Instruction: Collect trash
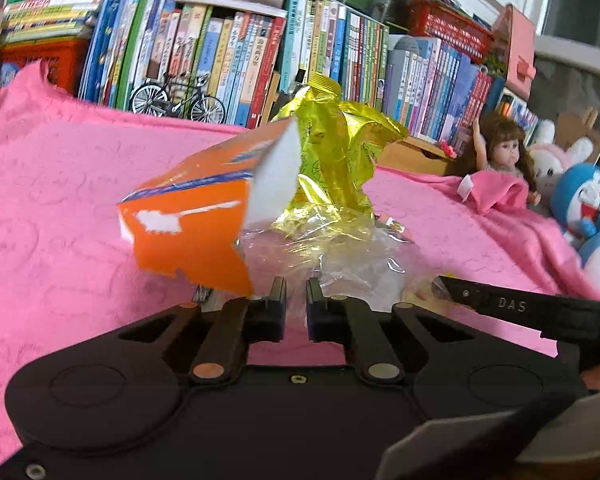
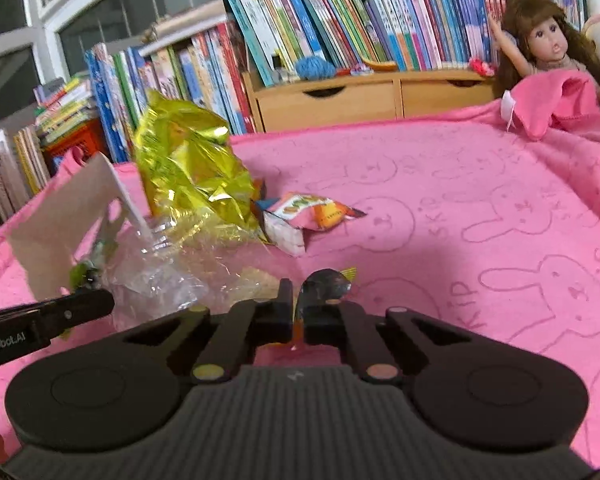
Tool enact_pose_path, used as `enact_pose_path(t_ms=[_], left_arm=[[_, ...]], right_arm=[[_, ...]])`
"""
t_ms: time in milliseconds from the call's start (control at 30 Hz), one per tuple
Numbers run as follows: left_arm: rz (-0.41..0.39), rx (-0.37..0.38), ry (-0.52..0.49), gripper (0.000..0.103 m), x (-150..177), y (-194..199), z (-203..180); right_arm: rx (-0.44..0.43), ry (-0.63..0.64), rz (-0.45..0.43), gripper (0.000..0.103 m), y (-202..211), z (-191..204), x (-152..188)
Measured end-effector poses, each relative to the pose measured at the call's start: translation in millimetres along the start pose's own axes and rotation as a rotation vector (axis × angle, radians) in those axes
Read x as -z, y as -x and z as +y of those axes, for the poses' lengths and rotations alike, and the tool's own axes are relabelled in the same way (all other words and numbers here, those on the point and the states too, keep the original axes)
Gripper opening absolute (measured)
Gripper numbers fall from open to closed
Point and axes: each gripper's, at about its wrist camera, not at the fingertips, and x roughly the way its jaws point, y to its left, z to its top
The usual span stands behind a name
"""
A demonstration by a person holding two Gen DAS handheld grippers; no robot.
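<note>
**Crinkly trash pile pinched from both sides on pink blanket**

Clear plastic film (image 1: 340,256) lies at the heart of the heap, on the pink blanket (image 1: 60,200). Left gripper (image 1: 296,294) has its jaws nearly together, pinching a fold of that film. Yellow foil wrapper (image 1: 332,152) stands crumpled on top of the film; torn orange carton (image 1: 188,232) leans against its left side, white inside showing. Right gripper (image 2: 298,294) sits just beside the pile, jaws closed tight on a small silvery wrapper (image 2: 326,280) with an orange-yellow edge. Beyond it, a pink-and-orange snack packet (image 2: 308,216) lies flat on the blanket, touching the yellow foil. Each gripper's finger pokes into the other's view, so they are near each other. Farther back: doll (image 2: 548,48) tucked under a blanket fold, blue plush toy (image 1: 588,204), rows of books (image 1: 220,52), wooden drawers (image 2: 364,98), model bicycle (image 1: 178,98).
</note>
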Motion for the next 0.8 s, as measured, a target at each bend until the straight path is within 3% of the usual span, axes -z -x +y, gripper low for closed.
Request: enact_pose_path(t_ms=[200,367,400,467,500,533,667,700,767,800], left_arm=[[-0.049,0.042,-0.029,0.004,5,41,-5],[-0.069,0.091,-0.075,0.007,14,72,-15],[-0.074,0.093,-0.1,0.011,17,76,-18],[-0.091,0.081,-0.148,0.039,23,77,-25],[-0.1,0.071,-0.161,0.066,25,76,-28],[-0.114,0.064,-0.166,0.077,27,74,-30],[-0.08,0.094,-0.188,0.083,30,59,-42],[-0.074,0.102,-0.2,0.085,31,55,-46],[-0.083,0.109,-0.245,0.089,32,46,-55],[-0.093,0.101,-0.269,0.092,33,41,-59]], right_arm=[[-0.018,0.036,-0.065,0.005,36,6,0],[-0.017,0.094,-0.075,0.005,55,11,5],[-0.004,0.107,-0.072,0.005,55,11,6],[0.001,0.113,-0.049,0.007,52,10,8],[0.002,0.107,-0.042,0.008,51,9,9],[0.011,0.1,-0.04,0.012,50,8,10],[0.014,0.08,-0.029,0.014,45,1,10],[0.013,0.075,-0.024,0.018,44,-1,9],[0.015,0.064,-0.017,0.036,39,-6,5],[0.014,0.053,-0.013,0.036,36,-9,2]])
